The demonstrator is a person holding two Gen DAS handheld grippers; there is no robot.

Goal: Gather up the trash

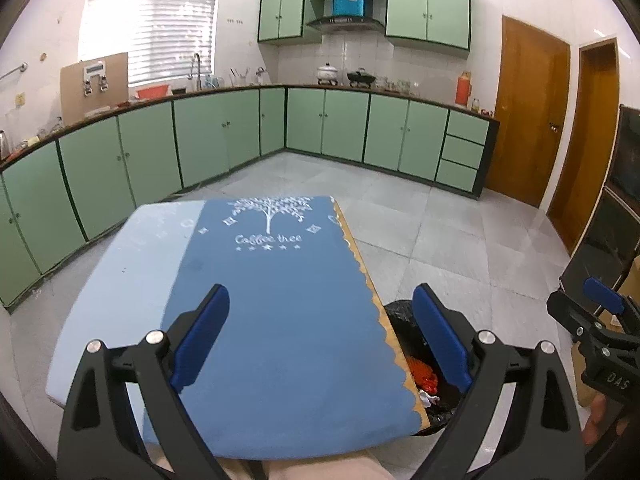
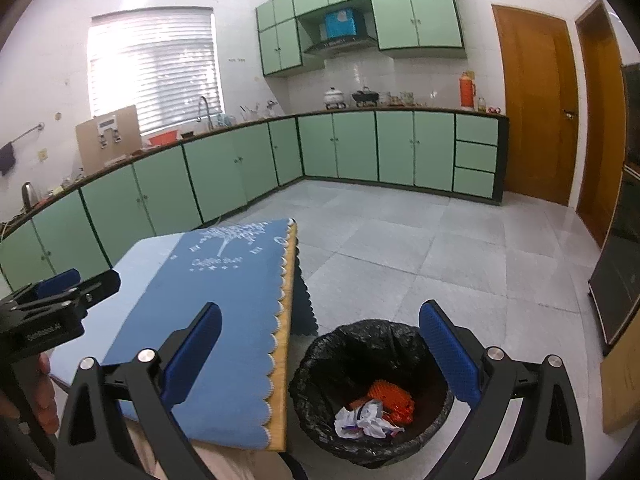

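Observation:
A bin lined with a black bag stands on the floor beside the table's right edge. Inside lie an orange net wrapper and crumpled white paper. The bin shows partly behind the table edge in the left wrist view, with the orange wrapper inside. My right gripper is open and empty above the bin. My left gripper is open and empty above the blue tablecloth. The right gripper shows at the right of the left wrist view; the left gripper shows at the left of the right wrist view.
The small wooden table carries a blue cloth with a white tree print. Green kitchen cabinets line the far walls. Wooden doors stand at right. A dark cabinet and a cardboard box are at far right. Grey tiled floor surrounds the table.

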